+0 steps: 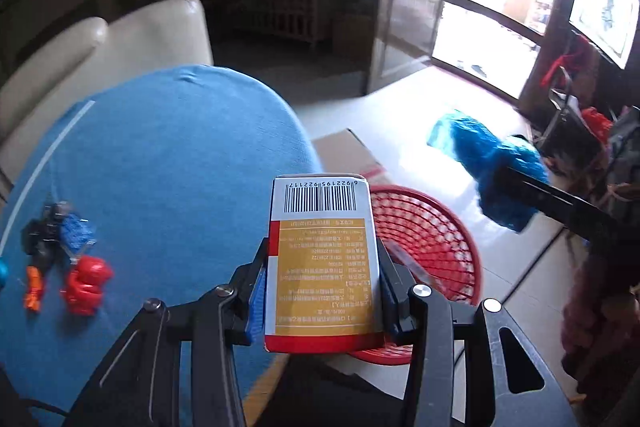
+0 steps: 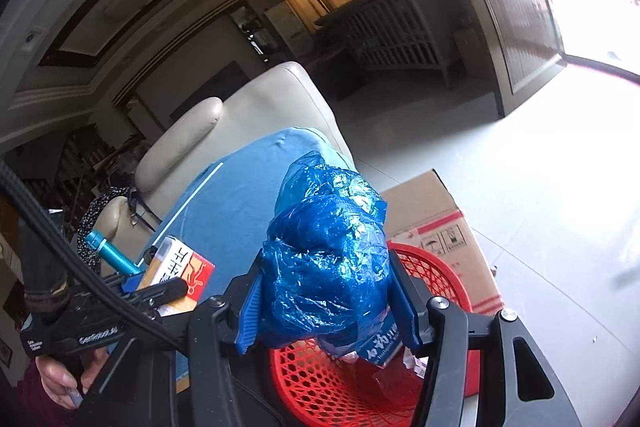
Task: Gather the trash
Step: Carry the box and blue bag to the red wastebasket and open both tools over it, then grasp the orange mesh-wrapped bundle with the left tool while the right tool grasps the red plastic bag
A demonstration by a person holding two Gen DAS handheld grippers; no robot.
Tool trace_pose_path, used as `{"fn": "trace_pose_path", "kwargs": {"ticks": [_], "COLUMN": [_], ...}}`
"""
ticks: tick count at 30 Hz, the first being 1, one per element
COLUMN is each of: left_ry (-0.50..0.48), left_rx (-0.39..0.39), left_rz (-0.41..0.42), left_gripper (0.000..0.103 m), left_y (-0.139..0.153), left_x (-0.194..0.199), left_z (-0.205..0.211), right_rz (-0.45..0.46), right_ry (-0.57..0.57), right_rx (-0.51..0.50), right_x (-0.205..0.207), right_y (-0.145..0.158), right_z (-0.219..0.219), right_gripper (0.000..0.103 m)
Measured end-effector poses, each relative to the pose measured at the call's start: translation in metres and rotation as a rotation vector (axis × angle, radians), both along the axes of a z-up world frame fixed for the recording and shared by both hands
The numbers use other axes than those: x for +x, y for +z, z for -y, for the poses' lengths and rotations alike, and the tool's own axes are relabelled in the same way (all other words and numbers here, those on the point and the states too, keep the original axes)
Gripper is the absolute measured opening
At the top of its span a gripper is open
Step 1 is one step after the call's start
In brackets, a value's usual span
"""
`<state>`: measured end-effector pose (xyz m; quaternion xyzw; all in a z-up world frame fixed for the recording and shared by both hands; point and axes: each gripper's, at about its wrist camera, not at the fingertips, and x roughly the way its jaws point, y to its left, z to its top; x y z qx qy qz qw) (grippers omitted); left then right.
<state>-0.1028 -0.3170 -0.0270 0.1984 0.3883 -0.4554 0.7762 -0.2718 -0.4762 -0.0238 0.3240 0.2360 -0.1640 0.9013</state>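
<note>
Blue cloth on the round table (image 1: 160, 155) is filling the left of the scene as we are working, with pale tiled floor (image 1: 400, 99) lying open on the far right toward the bright doorway. Beside the table's right edge the red mesh basket (image 1: 432, 239) is waiting, a cardboard box (image 1: 344, 147) just beyond it. In our right gripper (image 2: 326, 303) we are holding the crumpled blue plastic bag (image 2: 324, 251), jaws squeezing it over the basket, where some scraps are already lying. In our left gripper (image 1: 322, 287) we are gripping a small printed carton (image 1: 322, 259) between narrowed jaws, near the table edge and just left of the basket. We judge both pieces are collected and only the drop is left. On the table, toy figures (image 1: 64, 259) and a teal cylinder (image 2: 112, 253) are sitting at the near left; whether they count as trash we cannot tell. Room above the basket looks free.
</note>
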Motion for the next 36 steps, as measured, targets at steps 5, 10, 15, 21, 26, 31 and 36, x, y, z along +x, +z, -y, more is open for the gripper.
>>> {"fn": "trace_pose_path", "kwargs": {"ticks": [5, 10, 15, 21, 26, 31, 36], "left_ry": [-0.046, -0.079, -0.109, -0.162, -0.172, -0.121, 0.000], "left_rx": [0.024, 0.049, 0.063, 0.094, 0.085, 0.066, 0.040], "left_rz": [-0.060, -0.079, -0.096, -0.108, -0.080, -0.061, -0.024], "left_gripper": [0.048, 0.048, 0.048, 0.055, 0.064, 0.064, 0.064], "left_y": [-0.019, -0.032, -0.039, -0.046, -0.043, -0.035, -0.024], "left_x": [-0.008, -0.018, -0.022, -0.031, -0.031, -0.013, 0.018], "left_z": [0.011, 0.022, 0.033, 0.043, 0.040, 0.013, -0.040], "right_rz": [-0.040, -0.071, -0.088, -0.109, -0.090, -0.058, -0.042], "right_ry": [-0.006, -0.013, -0.021, -0.009, -0.013, -0.022, 0.032], "right_rx": [0.028, 0.062, 0.098, 0.145, 0.184, 0.153, 0.145], "right_x": [0.000, -0.003, -0.007, -0.007, -0.010, -0.007, 0.023], "right_y": [-0.016, -0.031, -0.042, -0.053, -0.054, -0.041, -0.027], "right_z": [0.005, 0.010, 0.016, 0.020, 0.024, 0.024, 0.013], "right_gripper": [0.059, 0.059, 0.059, 0.064, 0.070, 0.070, 0.070]}}
